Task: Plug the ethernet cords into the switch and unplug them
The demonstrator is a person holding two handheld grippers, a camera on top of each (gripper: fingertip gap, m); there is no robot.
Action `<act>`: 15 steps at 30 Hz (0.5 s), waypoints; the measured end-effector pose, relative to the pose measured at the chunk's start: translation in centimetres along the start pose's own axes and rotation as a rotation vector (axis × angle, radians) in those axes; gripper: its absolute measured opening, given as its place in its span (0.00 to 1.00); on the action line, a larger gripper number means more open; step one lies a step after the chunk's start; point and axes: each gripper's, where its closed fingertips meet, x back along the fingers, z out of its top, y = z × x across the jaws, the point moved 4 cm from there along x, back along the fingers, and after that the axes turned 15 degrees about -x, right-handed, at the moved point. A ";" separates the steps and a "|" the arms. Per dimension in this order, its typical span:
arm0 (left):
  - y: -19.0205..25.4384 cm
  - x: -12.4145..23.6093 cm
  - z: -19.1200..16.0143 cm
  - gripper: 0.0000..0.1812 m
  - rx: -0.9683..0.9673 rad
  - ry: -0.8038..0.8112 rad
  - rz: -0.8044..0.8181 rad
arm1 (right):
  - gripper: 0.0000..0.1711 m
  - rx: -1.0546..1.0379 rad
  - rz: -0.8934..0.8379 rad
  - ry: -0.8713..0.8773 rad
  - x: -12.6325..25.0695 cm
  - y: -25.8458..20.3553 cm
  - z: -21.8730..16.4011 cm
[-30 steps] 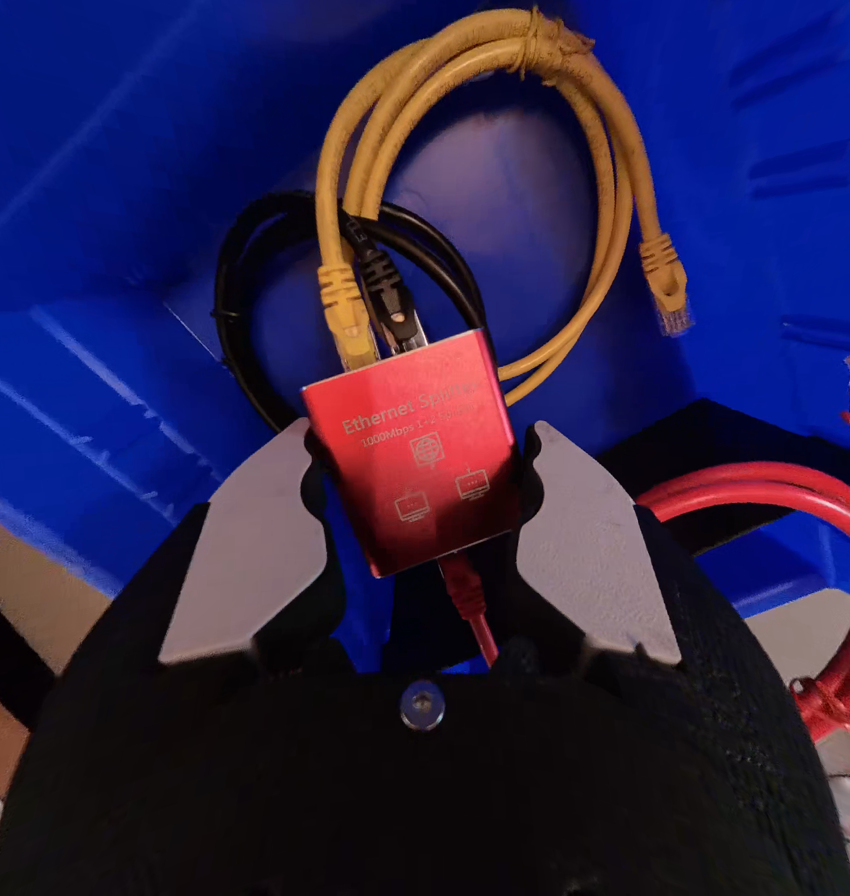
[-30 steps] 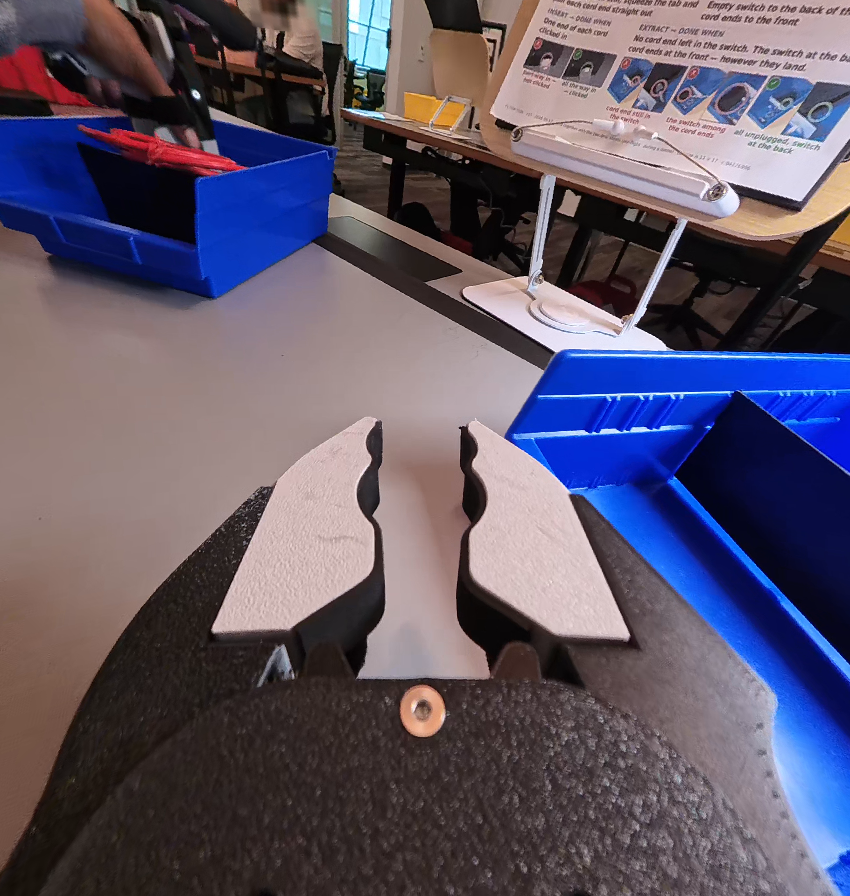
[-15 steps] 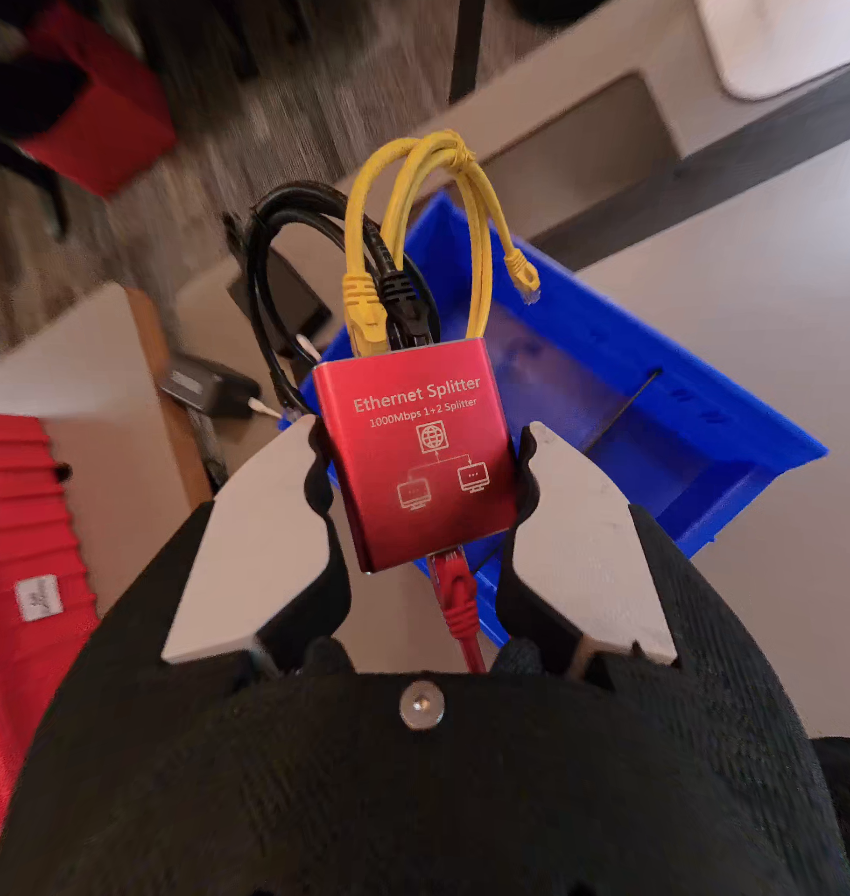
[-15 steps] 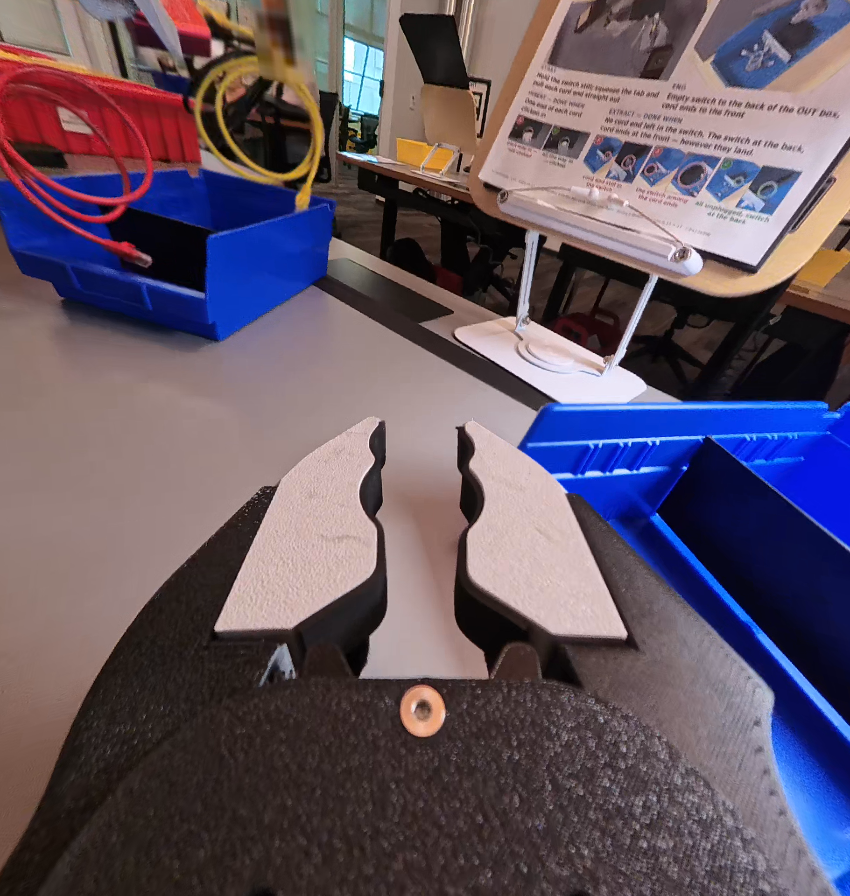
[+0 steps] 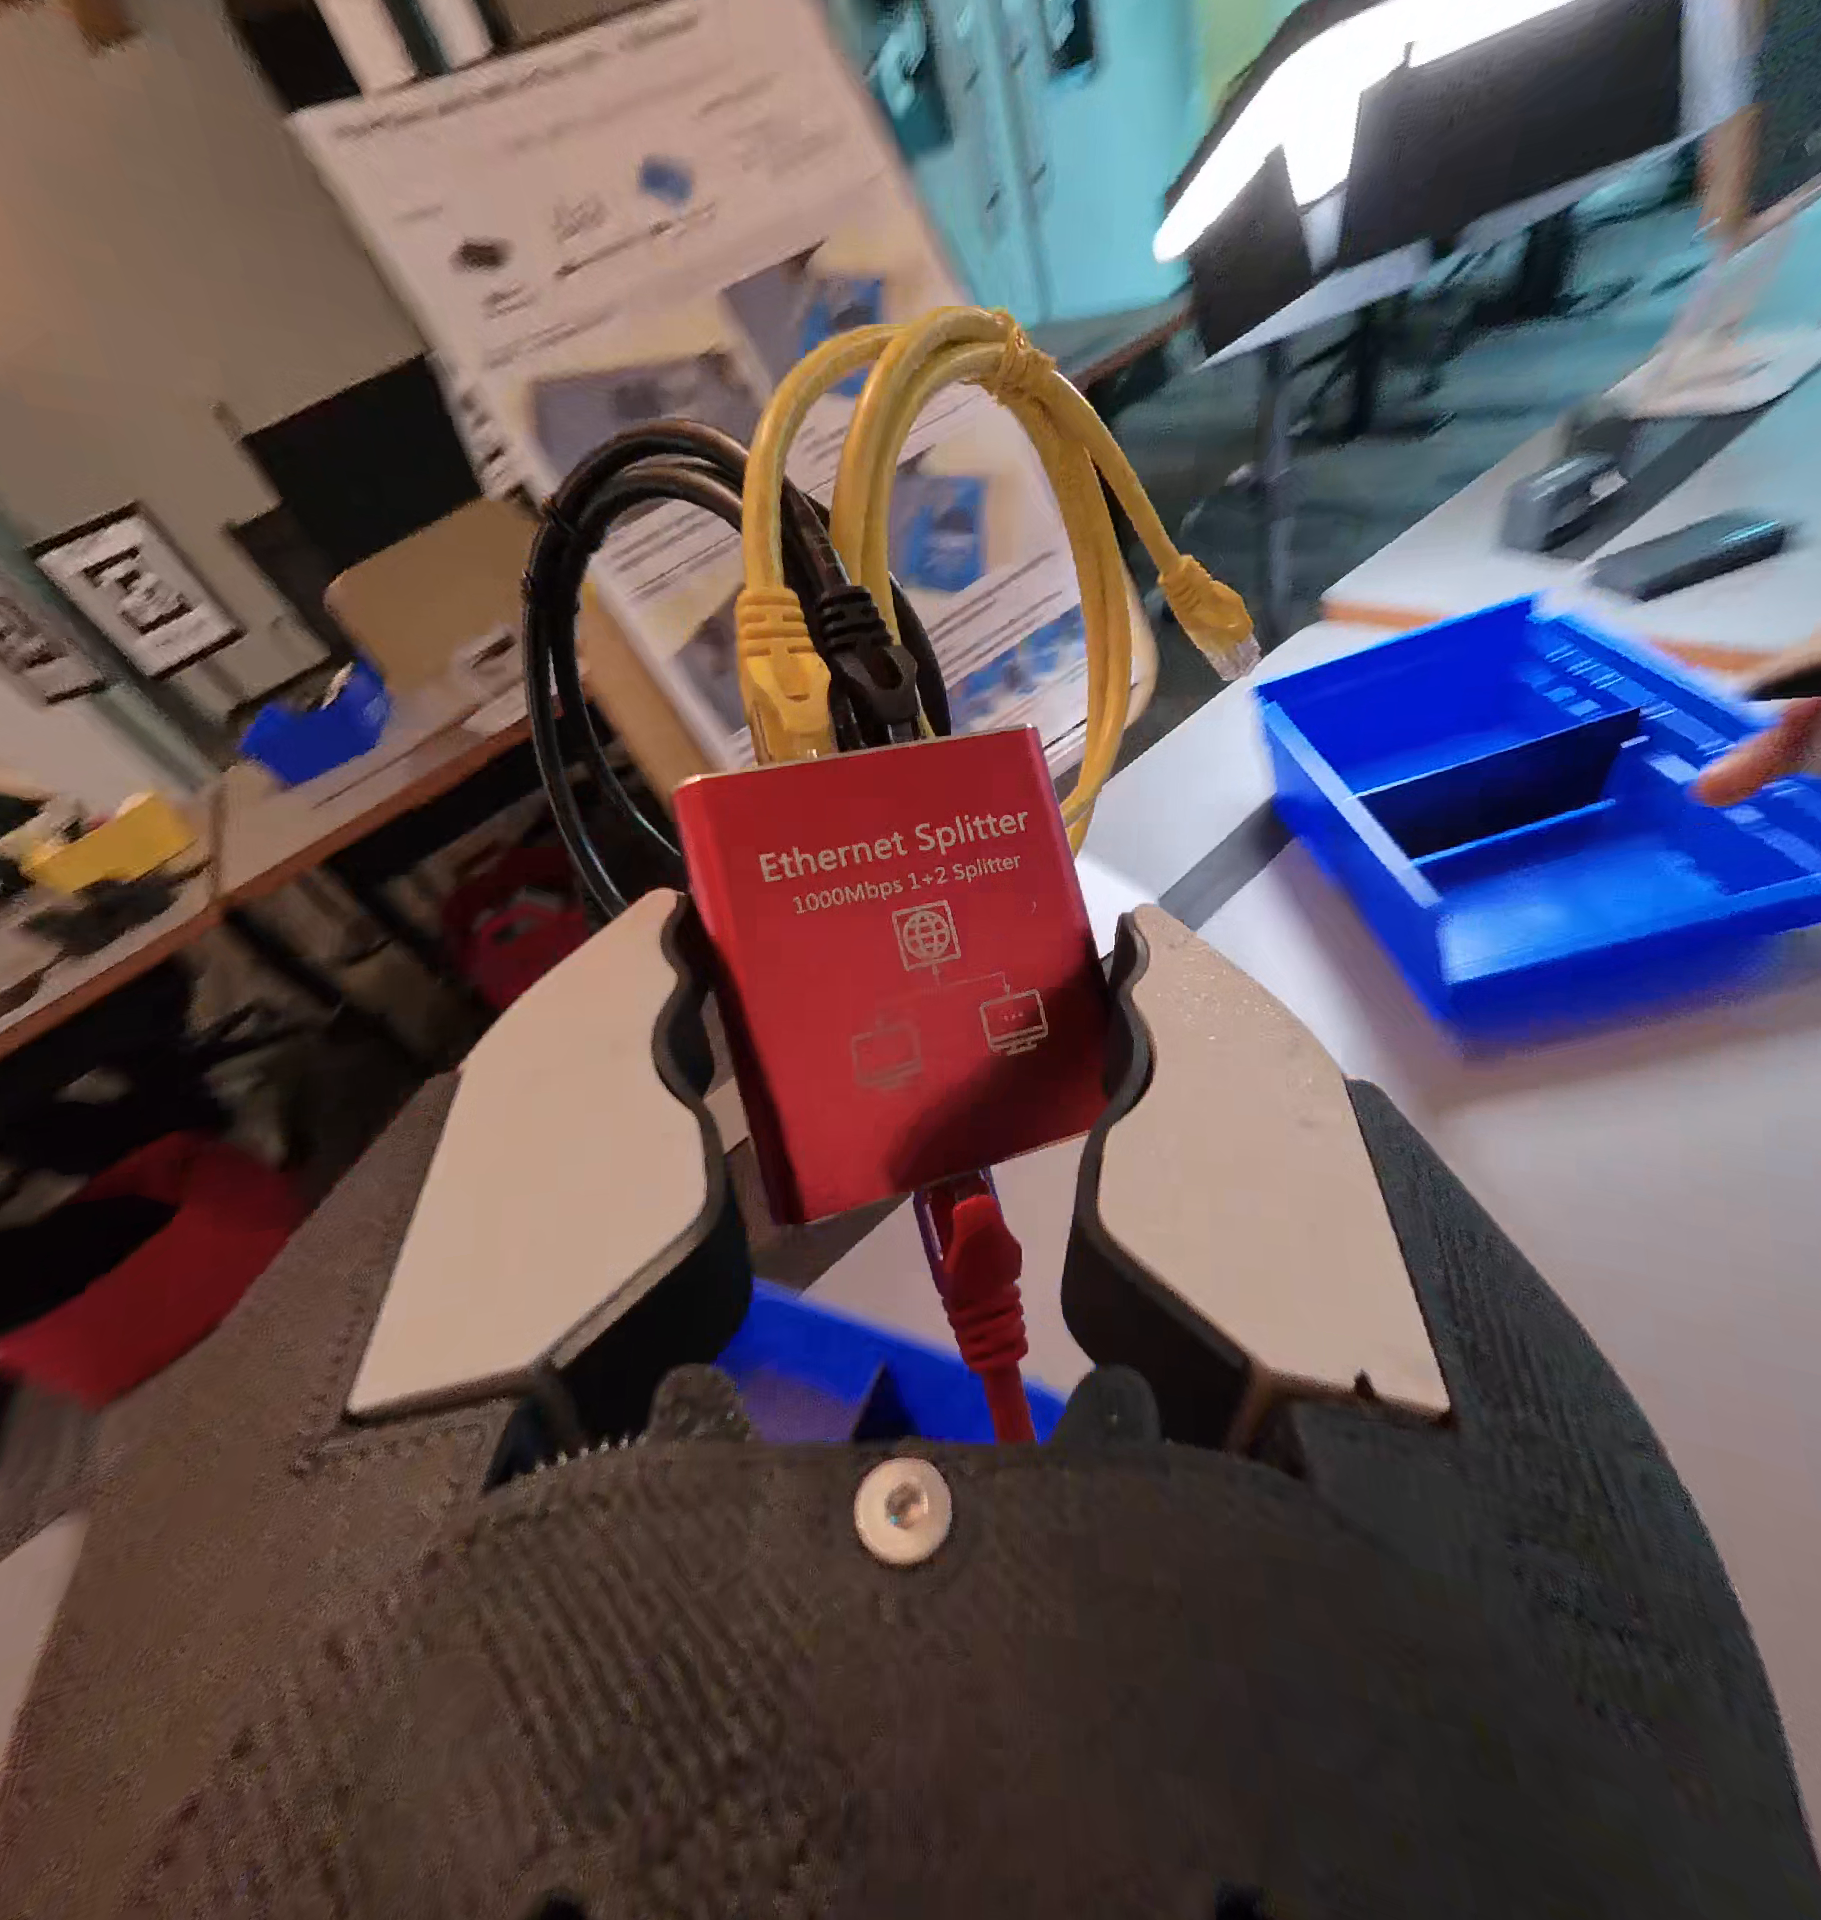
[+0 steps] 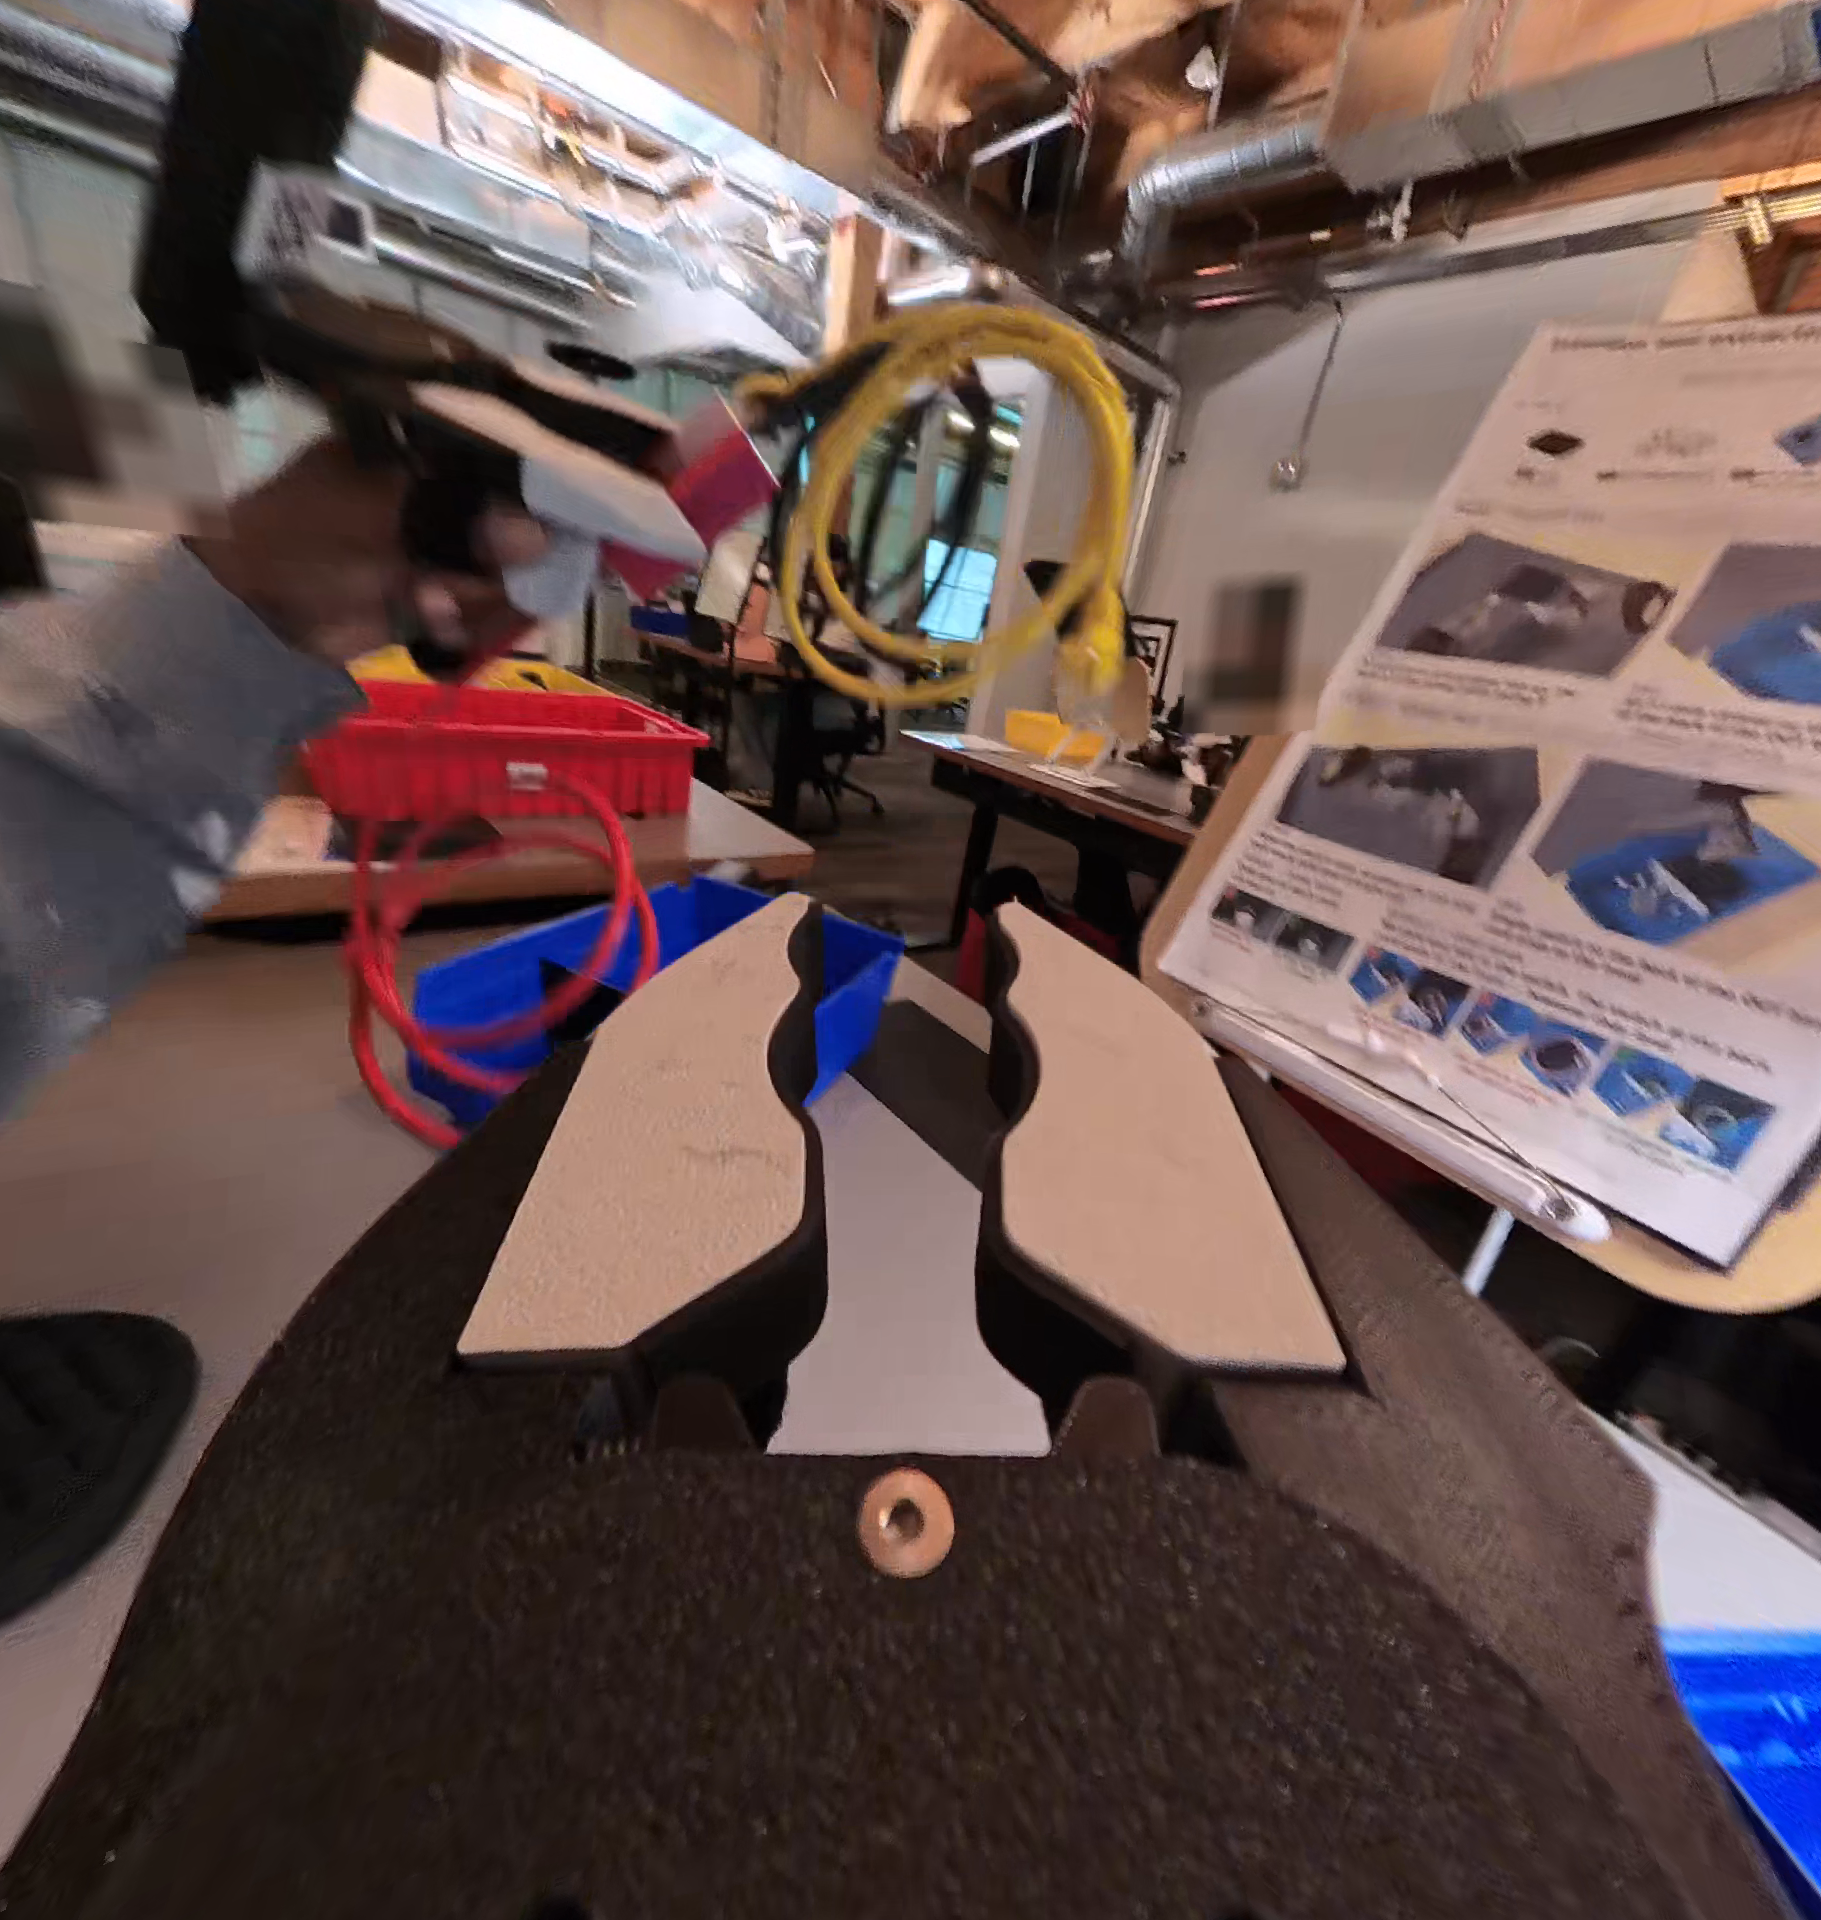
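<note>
Pinching red switch (image 5: 901, 966), left hand-held gripper (image 5: 901, 1029) aloft; right hand-held gripper (image 6: 901, 1023) slightly spread, empty.

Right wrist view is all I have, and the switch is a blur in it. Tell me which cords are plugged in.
Observer: A yellow plug and a black plug sit side by side in the far end of the red switch.
Operator: Give me the near end.
Observer: A red plug is in it. Its cord runs back between the fingers of the left tool.
Operator: Confirm the grip.
Observer: The left tool is shut on the red switch, one finger on each side edge.
</note>
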 end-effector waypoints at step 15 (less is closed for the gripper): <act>16.8 -8.4 0.5 0.41 -0.173 0.134 -0.175 | 0.31 -0.344 0.050 -0.053 -1.9 0.4 -2.5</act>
